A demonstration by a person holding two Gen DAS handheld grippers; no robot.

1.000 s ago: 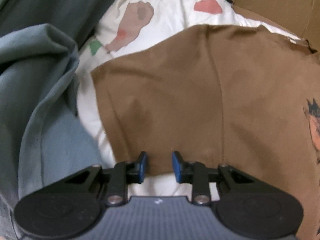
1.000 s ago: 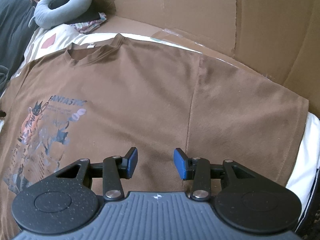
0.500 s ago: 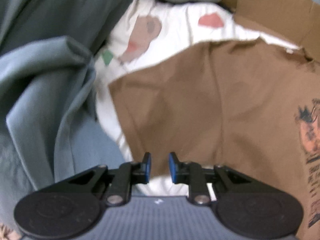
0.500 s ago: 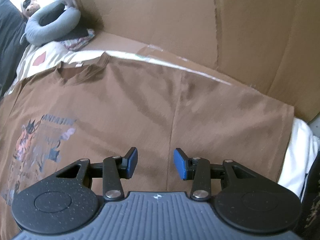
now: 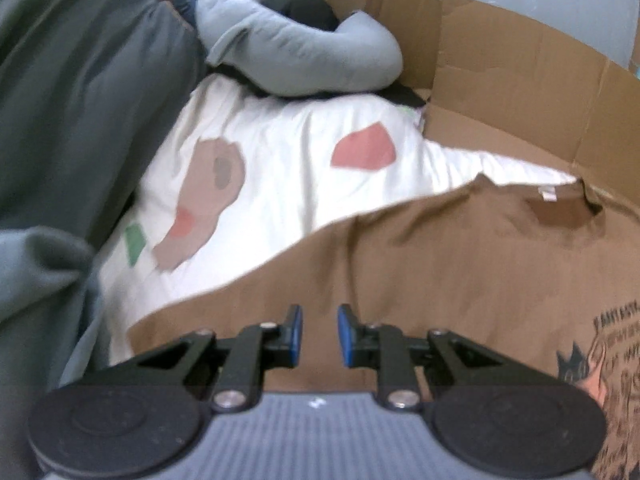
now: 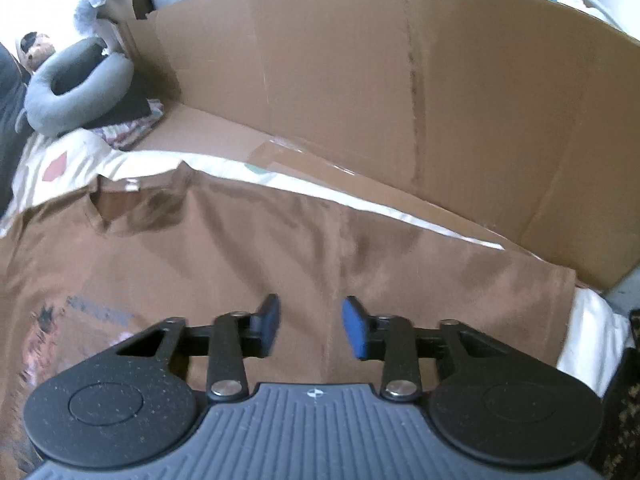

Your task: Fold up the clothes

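A brown T-shirt [image 5: 440,272] with a cat print [image 5: 600,380] lies spread face up on the white patterned sheet [image 5: 280,168]. My left gripper [image 5: 319,332] hovers over its left sleeve, near the sleeve's outer corner. A narrow gap separates its blue pads, and flat brown cloth shows through it unpinched. In the right wrist view the same shirt [image 6: 240,248] shows its collar [image 6: 132,200] at the far left. My right gripper [image 6: 310,326] hangs above the seam of the right sleeve [image 6: 480,292]. Its jaws are closing with nothing between them.
A tall cardboard wall [image 6: 400,100] stands along the far edge of the bed. A grey neck pillow [image 5: 300,48] and a soft toy [image 6: 36,46] lie beyond the collar. A grey-green blanket [image 5: 80,120] is heaped along the left. Folded cloth [image 6: 132,128] sits by the pillow.
Both grippers have risen and moved forward over the shirt, so the pillow and cardboard come into view. The left jaws narrowed first; the right jaws narrowed in the last half second.
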